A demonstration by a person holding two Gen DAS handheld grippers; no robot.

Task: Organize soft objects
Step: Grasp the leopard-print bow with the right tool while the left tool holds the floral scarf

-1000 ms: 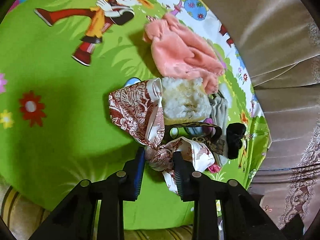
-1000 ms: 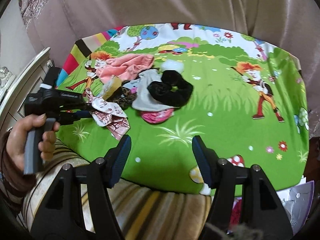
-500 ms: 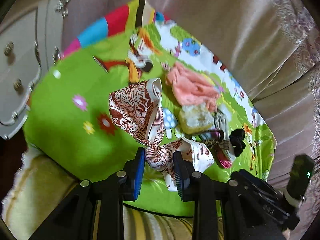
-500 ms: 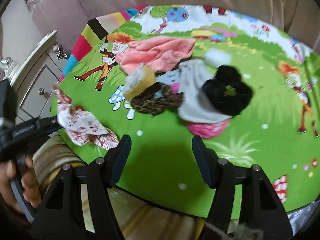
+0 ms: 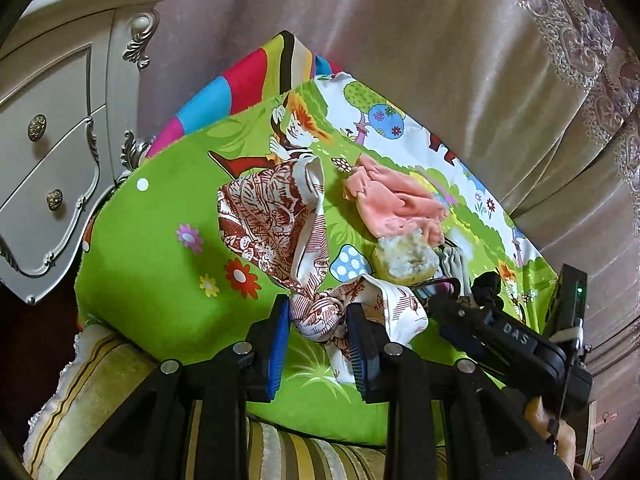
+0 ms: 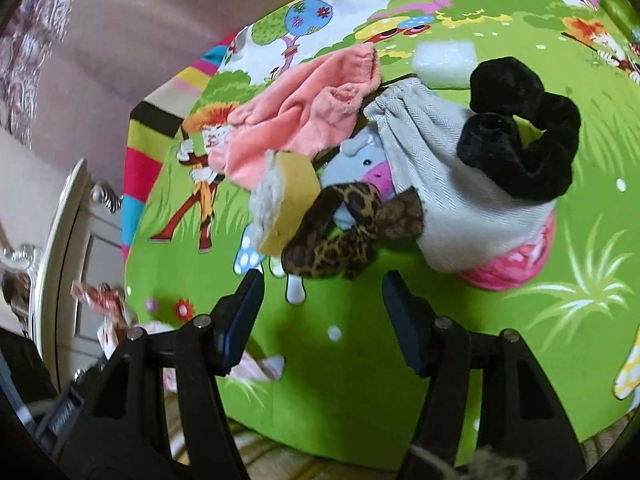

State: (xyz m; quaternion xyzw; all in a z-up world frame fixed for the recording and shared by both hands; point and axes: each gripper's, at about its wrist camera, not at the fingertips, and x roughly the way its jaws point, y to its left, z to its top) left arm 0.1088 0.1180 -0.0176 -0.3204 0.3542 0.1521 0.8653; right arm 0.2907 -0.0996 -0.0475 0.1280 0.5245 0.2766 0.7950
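Left gripper point(image 5: 316, 316): clamped on bunched scarf point(image 5: 276, 220), hanging above green cloth point(image 5: 152, 264) | Right gripper point(image 6: 320, 300): spread, empty, near leopard scrunchie point(image 6: 348, 236) in pile | Handling: light, limp, compressible; pinch a gathered fold.

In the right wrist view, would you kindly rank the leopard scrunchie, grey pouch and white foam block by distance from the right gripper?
From the right gripper:
1. Leopard scrunchie, just ahead of the fingertips.
2. Grey pouch, behind it, to the right.
3. White foam block, at the far side.
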